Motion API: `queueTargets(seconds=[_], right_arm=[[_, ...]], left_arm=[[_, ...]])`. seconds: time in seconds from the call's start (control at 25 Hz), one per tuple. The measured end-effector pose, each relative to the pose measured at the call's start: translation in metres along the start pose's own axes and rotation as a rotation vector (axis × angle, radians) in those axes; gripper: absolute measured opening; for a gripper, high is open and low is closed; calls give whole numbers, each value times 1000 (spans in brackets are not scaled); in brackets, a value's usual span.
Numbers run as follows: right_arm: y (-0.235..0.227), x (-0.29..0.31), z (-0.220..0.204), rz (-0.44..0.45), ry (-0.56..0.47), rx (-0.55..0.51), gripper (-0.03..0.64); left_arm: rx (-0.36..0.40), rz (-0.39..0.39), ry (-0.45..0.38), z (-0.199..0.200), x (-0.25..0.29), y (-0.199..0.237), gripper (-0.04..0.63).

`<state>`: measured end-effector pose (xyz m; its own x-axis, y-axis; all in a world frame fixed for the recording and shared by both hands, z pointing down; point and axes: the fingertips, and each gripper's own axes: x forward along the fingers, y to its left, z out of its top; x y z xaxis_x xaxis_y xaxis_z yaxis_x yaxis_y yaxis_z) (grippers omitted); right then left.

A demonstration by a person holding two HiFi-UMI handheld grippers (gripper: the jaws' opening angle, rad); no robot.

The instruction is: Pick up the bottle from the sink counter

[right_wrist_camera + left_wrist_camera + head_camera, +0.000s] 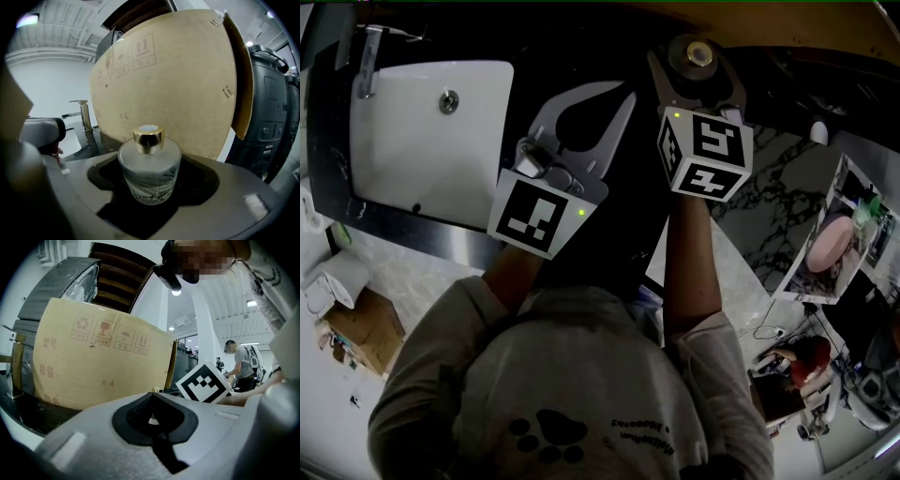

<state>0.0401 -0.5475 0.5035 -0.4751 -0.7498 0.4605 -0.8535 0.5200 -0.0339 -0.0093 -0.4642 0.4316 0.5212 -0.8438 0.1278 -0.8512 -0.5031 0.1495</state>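
The bottle is a squat frosted glass jar with a gold cap, standing on the black counter right of the white sink. My right gripper surrounds it: the bottle sits in the hollow between the jaws, with dark gaps on both sides, so the gripper is open. My left gripper hovers over the counter between sink and bottle, jaws closed together and empty. Its view shows the joined jaw tips facing a cardboard box.
A large cardboard box stands upright right behind the bottle, also filling the left gripper view. A chrome faucet rises at the sink's far left. A marbled surface lies to the right. A person stands far off.
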Motion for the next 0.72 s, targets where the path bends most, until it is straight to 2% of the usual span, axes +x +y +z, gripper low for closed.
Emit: queueTargets(seconds=[0.36,0.72], right_arm=[[-3,-47,5,-30,-10,8,328],[-7,-118,13,-81,-33,1,328]], left_arm=[[28,7,-38,24,-19,-15,2],[60,3,-60,48,-46,-53,2]])
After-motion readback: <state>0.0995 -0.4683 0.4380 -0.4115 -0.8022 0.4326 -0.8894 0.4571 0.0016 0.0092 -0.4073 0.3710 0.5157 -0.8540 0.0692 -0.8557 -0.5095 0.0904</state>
